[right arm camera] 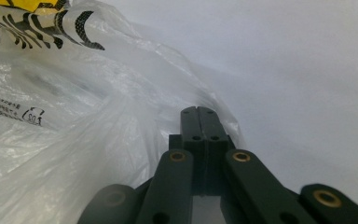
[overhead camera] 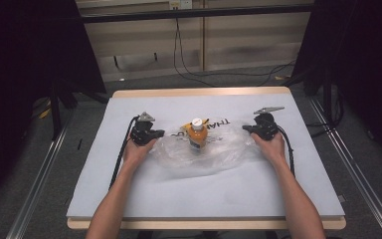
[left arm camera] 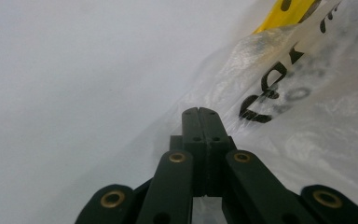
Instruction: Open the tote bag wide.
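Currently both jaws pinched tight: left gripper (overhead camera: 155,133) and right gripper (overhead camera: 248,129) clamp plastic bag (overhead camera: 214,154) edges; orange bottle (overhead camera: 197,134) mid-table. Next, probably lift evenly.

hand-held gripper (left arm camera: 203,114) | jaws closed | at plastic bag (left arm camera: 307,116) edge | white table cover (left arm camera: 74,93)

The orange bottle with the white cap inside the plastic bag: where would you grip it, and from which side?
Probably the body of the orange bottle, just below its white cap, coming from above with the fingers on its left and right. It stands upright mid-table with the clear plastic bag slumped low around its base, so the upper part looks bare. Both grippers sit shut at the bag's edges.
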Tool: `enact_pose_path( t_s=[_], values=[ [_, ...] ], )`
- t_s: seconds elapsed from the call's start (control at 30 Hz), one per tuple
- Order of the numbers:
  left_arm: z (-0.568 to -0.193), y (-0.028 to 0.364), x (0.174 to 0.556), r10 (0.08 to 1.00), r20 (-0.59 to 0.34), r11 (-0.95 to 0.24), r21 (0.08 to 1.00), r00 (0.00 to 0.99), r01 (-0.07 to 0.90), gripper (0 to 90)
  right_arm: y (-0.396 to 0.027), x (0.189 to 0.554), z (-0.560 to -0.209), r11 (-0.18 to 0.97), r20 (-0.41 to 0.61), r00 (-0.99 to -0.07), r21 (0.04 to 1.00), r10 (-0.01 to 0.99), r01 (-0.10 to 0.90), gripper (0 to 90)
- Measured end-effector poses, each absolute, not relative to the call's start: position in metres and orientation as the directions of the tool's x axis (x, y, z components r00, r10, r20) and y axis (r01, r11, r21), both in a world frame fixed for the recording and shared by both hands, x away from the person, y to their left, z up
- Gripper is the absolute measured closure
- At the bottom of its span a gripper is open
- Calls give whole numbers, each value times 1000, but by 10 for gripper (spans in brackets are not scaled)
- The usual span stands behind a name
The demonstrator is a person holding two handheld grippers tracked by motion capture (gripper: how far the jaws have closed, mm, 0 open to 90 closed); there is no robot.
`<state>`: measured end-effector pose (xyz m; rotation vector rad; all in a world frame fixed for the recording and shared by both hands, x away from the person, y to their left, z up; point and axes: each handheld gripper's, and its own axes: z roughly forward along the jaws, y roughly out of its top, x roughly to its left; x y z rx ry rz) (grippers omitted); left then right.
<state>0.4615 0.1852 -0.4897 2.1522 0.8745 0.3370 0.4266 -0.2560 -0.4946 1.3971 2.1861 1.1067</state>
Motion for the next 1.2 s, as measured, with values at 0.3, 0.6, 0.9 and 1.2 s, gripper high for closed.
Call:
enact_pose_path(
  t_s=[0.3,0.6,0.9,1.2],
  values=[
    [-471,195,452,661,-143,-367,795,736,484,900,-255,420,-486,225,149,-505,764,850,605,900],
    [-399,188,417,545,-44,-407,859,837,310,900,-252,398,-441,193,180,-590,836,787,513,900],
    [-386,142,387,347,26,-615,761,938,207,900,-220,397,-410,343,150,-714,798,684,496,900],
    [-434,113,409,344,-19,-733,619,939,281,900,-179,411,-430,538,139,-788,658,600,527,900]
  ],
)
